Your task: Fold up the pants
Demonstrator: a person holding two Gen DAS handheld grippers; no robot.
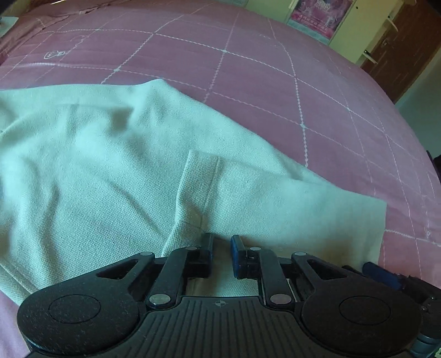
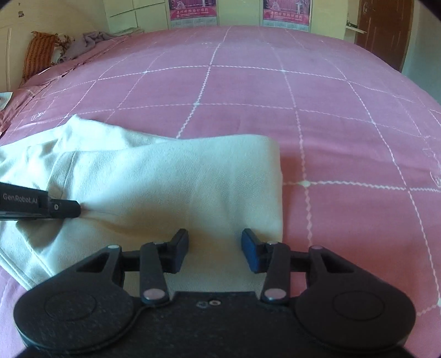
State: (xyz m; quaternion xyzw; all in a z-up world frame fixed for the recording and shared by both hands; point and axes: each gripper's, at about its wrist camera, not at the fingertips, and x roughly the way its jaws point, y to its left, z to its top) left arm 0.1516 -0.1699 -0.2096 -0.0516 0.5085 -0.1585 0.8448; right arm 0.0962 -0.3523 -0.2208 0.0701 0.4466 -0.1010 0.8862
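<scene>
Where pants (image 2: pixel 171 190) lie, pink bedspread (image 2: pixel 275 91).

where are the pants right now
The pants lie on the near left part of the pink bedspread in both wrist views, right in front of the right gripper, with the left gripper pinching them.

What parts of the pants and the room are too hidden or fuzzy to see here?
- Pants: left wrist view, the left end runs off the edge; waistband and legs can't be told apart.
- Pants under the right gripper: right wrist view, its body covers the near edge.
- Left gripper: right wrist view, only the tip shows, pinching cloth.
- Posters: too small to read.
</scene>
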